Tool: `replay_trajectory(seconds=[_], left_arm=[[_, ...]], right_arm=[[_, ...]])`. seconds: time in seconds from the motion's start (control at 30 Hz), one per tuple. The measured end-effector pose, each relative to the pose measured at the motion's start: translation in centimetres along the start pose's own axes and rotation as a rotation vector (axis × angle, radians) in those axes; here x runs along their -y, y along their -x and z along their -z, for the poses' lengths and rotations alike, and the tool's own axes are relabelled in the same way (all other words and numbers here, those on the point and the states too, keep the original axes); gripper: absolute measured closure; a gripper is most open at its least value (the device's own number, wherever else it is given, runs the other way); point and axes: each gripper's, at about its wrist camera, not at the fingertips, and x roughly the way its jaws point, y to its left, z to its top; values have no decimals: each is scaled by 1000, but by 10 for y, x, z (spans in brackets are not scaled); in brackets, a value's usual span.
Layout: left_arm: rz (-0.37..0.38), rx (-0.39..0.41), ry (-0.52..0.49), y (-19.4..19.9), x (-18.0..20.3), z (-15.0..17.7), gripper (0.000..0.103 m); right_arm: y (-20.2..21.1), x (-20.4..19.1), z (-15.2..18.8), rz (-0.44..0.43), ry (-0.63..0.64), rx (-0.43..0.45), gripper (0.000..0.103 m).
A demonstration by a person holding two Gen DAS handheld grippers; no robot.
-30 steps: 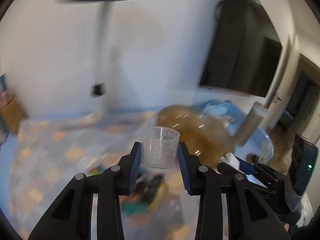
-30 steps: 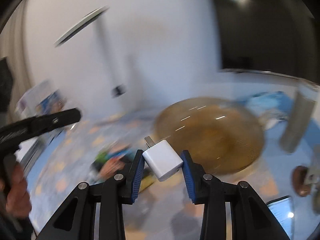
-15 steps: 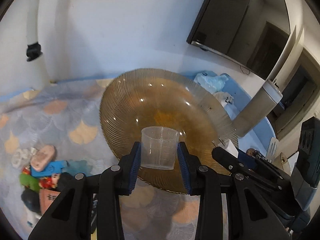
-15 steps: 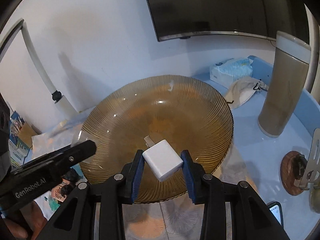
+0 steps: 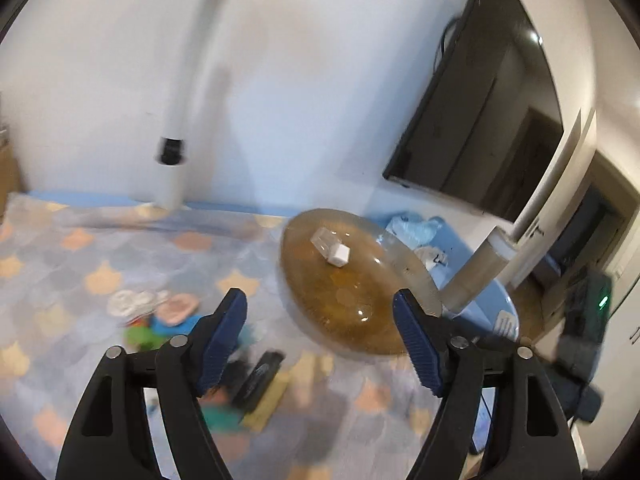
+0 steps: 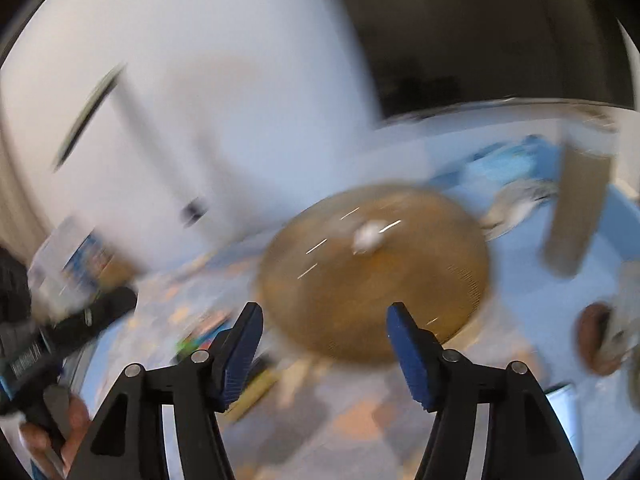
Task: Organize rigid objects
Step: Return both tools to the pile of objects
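While both jaws have just been opening, left tool (image 5: 320,334) wide and empty, right tool (image 6: 322,344) likewise, clear cup (image 5: 322,239) touching white charger (image 5: 339,255), both inside amber bowl (image 5: 316,304) on worktop (image 5: 100,256).

Cup (image 5: 323,239) beside charger (image 5: 339,255) in bowl (image 5: 352,304)

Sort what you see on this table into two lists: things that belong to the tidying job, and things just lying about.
Job:
bowl
cup
charger
toys
left gripper
right gripper

Lying about:
tumbler
tissue pack
lamp pole
TV
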Motion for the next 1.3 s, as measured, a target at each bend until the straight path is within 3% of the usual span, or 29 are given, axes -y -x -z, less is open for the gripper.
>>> replay_trajectory(seconds=[0.1, 0.2, 0.3, 0.4, 0.53, 0.6, 0.67, 0.9, 1.1, 1.3], left_arm=[[-69, 42, 38, 38, -26, 25, 22], [-210, 51, 81, 65, -61, 59, 22], [-330, 12, 156, 67, -99, 95, 22], [-367, -24, 235, 57, -128, 115, 22], [-382, -42, 274, 44, -144, 127, 22], [-391, -51, 267, 36, -148, 130, 22], [-386, -73, 273, 32, -152, 133, 22], [-416, -102, 224, 26, -149, 135, 22], [-453, -132, 141, 20, -135, 136, 22], [-409, -93, 165, 31, -138, 137, 22]], right_arm=[[-16, -43, 38, -72, 82, -61, 40], [-46, -65, 75, -117, 128, -152, 40], [-67, -73, 96, -151, 130, -190, 40], [-84, -75, 108, -149, 113, -206, 40], [-88, -67, 115, -163, 76, -175, 35], [-86, -62, 114, -185, 51, -154, 22], [-81, -56, 111, -200, 30, -113, 16], [-98, -41, 108, -198, -58, -182, 16], [-95, -39, 107, -203, -64, -169, 16], [-84, -35, 106, -181, -61, -143, 16]])
